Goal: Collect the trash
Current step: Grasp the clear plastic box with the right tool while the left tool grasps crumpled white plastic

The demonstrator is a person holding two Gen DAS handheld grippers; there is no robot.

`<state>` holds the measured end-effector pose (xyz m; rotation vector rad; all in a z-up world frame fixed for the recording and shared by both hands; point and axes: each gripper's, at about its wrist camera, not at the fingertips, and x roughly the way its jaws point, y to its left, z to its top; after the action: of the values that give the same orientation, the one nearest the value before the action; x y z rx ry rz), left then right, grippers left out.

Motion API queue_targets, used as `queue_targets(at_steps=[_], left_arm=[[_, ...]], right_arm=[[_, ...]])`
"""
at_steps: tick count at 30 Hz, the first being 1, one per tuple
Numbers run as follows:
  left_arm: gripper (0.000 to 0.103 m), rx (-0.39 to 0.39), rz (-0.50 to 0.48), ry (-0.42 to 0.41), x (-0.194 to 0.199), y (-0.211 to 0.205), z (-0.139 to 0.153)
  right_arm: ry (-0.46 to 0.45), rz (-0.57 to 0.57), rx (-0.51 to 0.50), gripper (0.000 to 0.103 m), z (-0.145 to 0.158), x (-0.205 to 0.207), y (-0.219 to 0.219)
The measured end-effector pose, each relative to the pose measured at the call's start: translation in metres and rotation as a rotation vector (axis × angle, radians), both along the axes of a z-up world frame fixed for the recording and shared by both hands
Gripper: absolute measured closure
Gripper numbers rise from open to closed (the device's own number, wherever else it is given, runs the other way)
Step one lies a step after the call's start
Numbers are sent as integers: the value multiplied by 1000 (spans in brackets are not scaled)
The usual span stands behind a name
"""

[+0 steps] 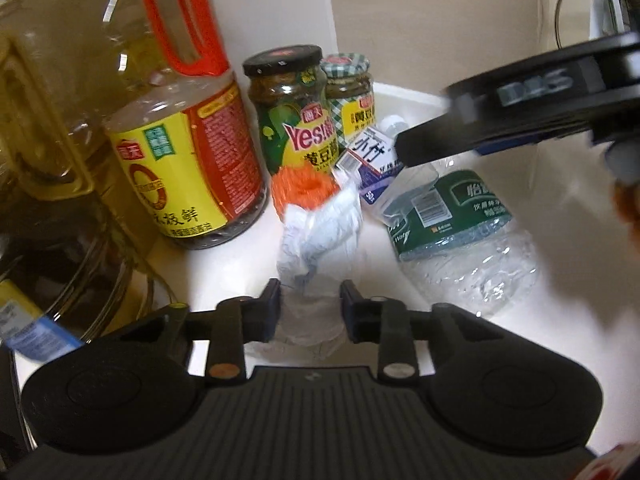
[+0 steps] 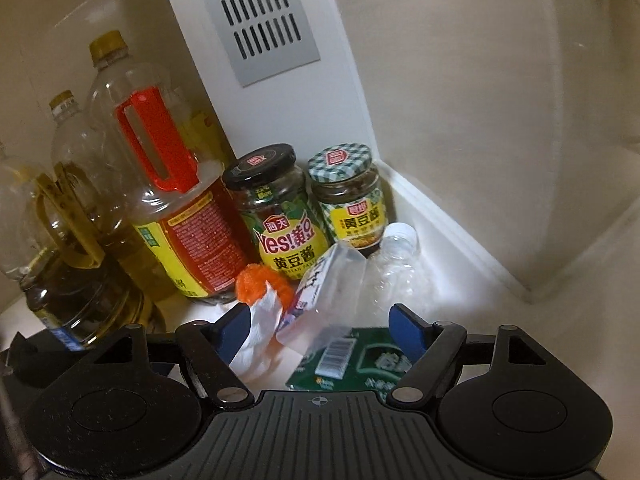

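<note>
A crumpled white tissue (image 1: 316, 232) with an orange mesh piece (image 1: 304, 188) at its far end lies on the white counter. My left gripper (image 1: 310, 300) is shut on the tissue's near end, a pad against each side. To the right lie a squashed clear bottle with a green label (image 1: 452, 220) and a smaller clear bottle with a blue-white label (image 1: 376, 160). My right gripper (image 2: 322, 328) stands open over both bottles (image 2: 360, 360) (image 2: 332, 288), its pads apart from them. Its left pad is beside the tissue (image 2: 260, 328). The right gripper's black finger (image 1: 424, 140) shows above the bottles.
A soy sauce jug with a red handle (image 1: 188, 168) and two bean paste jars (image 1: 292, 116) (image 1: 348, 92) stand right behind the trash. Oil bottles (image 2: 100, 160) crowd the left. A white panel with a vent (image 2: 260, 20) and beige walls close the corner.
</note>
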<state>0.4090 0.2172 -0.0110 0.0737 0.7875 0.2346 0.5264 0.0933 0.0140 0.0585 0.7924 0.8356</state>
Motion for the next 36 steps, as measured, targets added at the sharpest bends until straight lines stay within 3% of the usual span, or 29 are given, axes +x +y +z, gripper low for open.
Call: queue_targets(at_steps=[4, 13, 19, 28, 36], left_arm=[[79, -56, 49, -49, -19, 5, 15], [79, -87, 79, -98, -40, 6, 37], [79, -90, 88, -96, -51, 1, 39], [79, -125, 107, -112, -66, -21, 43], [79, -136, 105, -129, -77, -55, 51]], right_arm=[[18, -25, -14, 31, -7, 7, 15], [86, -30, -52, 55, -29, 18, 31], [69, -30, -39, 58, -26, 11, 30], [43, 1, 39, 64, 2, -7, -13], [7, 16, 77, 67, 23, -25, -77]])
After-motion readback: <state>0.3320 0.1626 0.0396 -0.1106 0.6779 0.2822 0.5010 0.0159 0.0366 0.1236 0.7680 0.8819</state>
